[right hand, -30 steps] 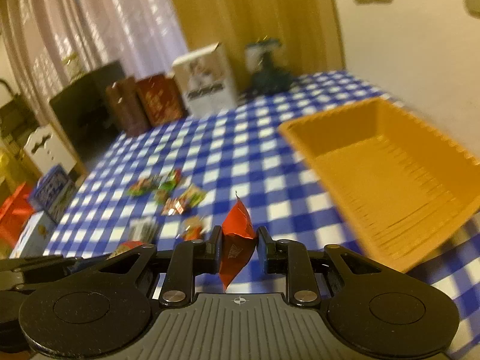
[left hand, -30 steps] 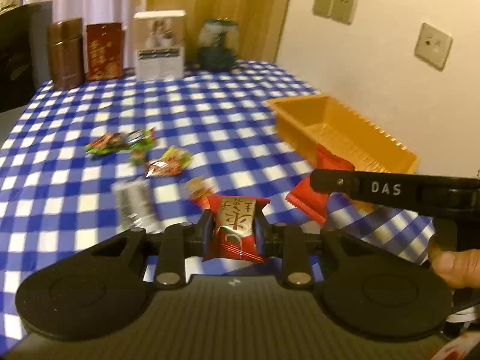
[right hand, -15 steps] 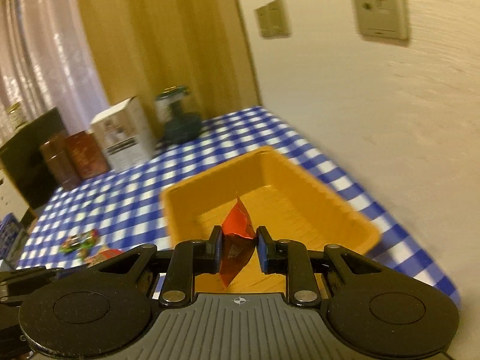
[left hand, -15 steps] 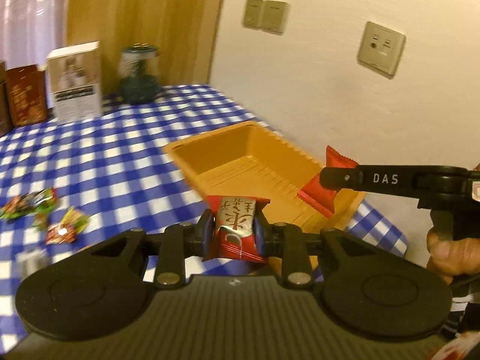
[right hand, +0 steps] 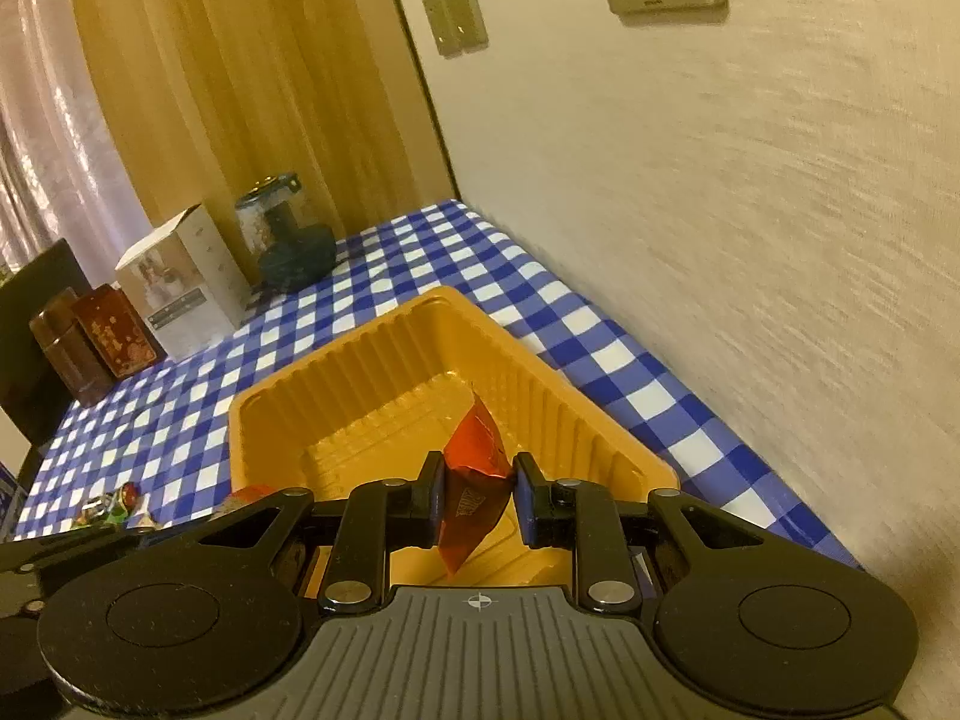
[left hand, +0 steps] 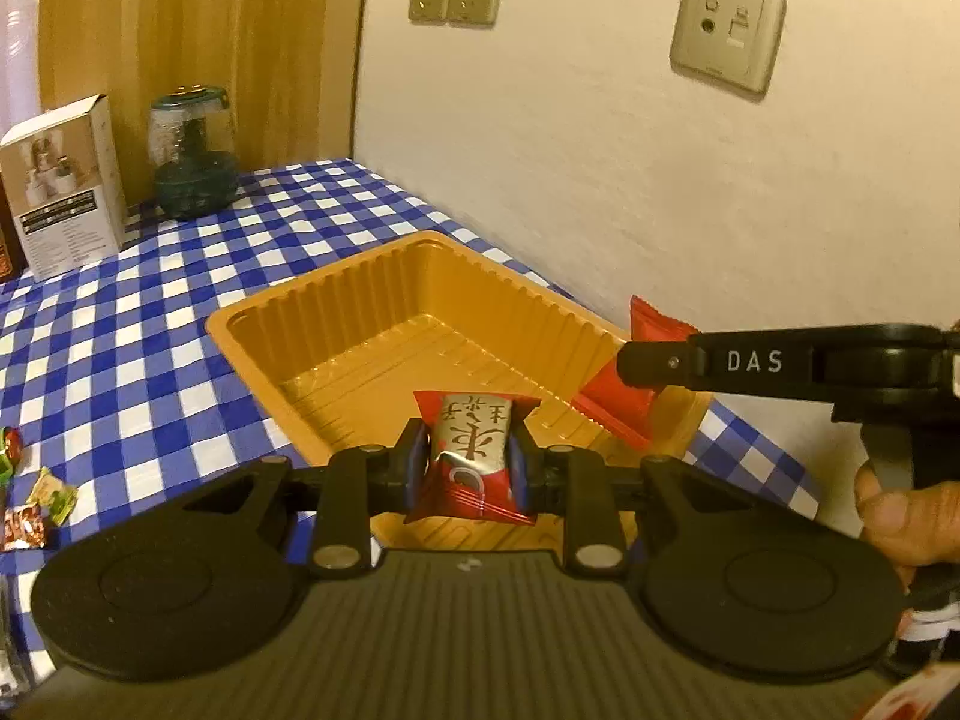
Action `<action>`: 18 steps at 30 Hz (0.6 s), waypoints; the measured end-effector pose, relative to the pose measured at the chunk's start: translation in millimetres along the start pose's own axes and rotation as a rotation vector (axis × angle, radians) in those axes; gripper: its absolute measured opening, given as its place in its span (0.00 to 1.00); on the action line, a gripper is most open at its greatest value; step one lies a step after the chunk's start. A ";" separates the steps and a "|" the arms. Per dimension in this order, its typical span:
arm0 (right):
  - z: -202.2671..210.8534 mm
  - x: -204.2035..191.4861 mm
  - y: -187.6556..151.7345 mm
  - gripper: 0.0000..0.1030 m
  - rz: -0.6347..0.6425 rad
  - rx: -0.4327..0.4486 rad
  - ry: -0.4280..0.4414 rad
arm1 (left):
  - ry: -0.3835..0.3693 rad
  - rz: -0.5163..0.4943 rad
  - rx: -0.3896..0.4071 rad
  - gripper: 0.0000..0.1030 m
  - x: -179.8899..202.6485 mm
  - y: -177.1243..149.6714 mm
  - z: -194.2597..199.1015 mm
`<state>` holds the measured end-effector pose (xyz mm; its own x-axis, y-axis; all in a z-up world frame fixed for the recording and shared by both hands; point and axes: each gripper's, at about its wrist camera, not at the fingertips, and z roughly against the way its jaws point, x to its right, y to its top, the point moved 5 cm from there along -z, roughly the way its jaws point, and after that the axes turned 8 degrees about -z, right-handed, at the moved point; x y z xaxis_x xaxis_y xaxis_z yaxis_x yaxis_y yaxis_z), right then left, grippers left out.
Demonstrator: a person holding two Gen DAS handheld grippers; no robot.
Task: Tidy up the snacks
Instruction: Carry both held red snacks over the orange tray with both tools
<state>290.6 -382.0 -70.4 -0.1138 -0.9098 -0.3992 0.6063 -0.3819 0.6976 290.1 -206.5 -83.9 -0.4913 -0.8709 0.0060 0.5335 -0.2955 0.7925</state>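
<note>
Loose snacks (left hand: 36, 507) are lying near the tablecloth's (left hand: 150, 324) left edge. The left gripper (left hand: 469, 461) is pinching a red-and-silver snack packet (left hand: 471, 450) over the near rim of the orange tray (left hand: 336, 312), which is sitting by the tablecloth's wall-side edge. To the right, the right gripper (right hand: 479, 489) is clamping a red snack packet (right hand: 474, 468) over the tray's near right corner.

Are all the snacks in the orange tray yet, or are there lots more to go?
None are in yet: the orange tray shows only bare ribbed floor. Two are on the way: the left gripper holds a red and silver snack and the right gripper holds a red packet, both over the tray. A few candies wait on the checked tablecloth.
</note>
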 end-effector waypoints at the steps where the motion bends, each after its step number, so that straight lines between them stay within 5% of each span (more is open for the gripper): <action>1: -0.6 0.6 -0.2 0.23 -0.001 -0.001 0.000 | -0.001 -0.004 -0.003 0.25 1.3 0.0 -3.8; 18: -8.8 -3.7 -7.6 0.26 -0.030 -0.041 0.039 | 0.057 0.055 0.009 0.30 -17.0 -13.1 19.9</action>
<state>293.4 -374.4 -79.4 -0.1025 -0.8907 -0.4428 0.6351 -0.4012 0.6601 277.8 -180.0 -82.2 -0.4212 -0.9068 0.0152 0.5522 -0.2432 0.7974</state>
